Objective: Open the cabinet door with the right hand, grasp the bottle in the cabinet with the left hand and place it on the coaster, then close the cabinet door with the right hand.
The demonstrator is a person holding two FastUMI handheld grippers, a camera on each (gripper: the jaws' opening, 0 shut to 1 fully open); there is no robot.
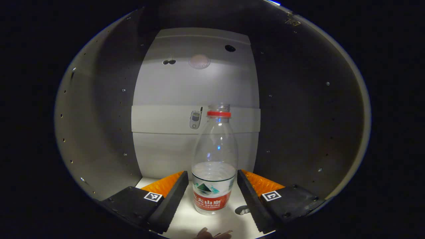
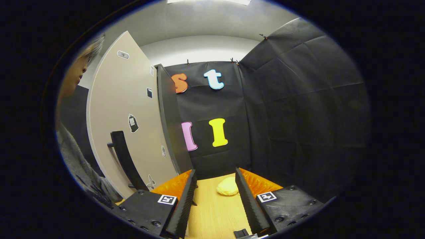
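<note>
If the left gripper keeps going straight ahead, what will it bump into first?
Most likely the clear plastic bottle with the red neck ring, standing between the open fingers of the left gripper. Behind it is the cabinet's white back wall.

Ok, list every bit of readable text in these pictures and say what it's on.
On the bottle, the label: white print on a red band, too curved and blurred to quote.
On the cabinet door, the stickers: too small to read.
On the left gripper and the right gripper, the square markers: black-and-white patterns, no words.
</note>
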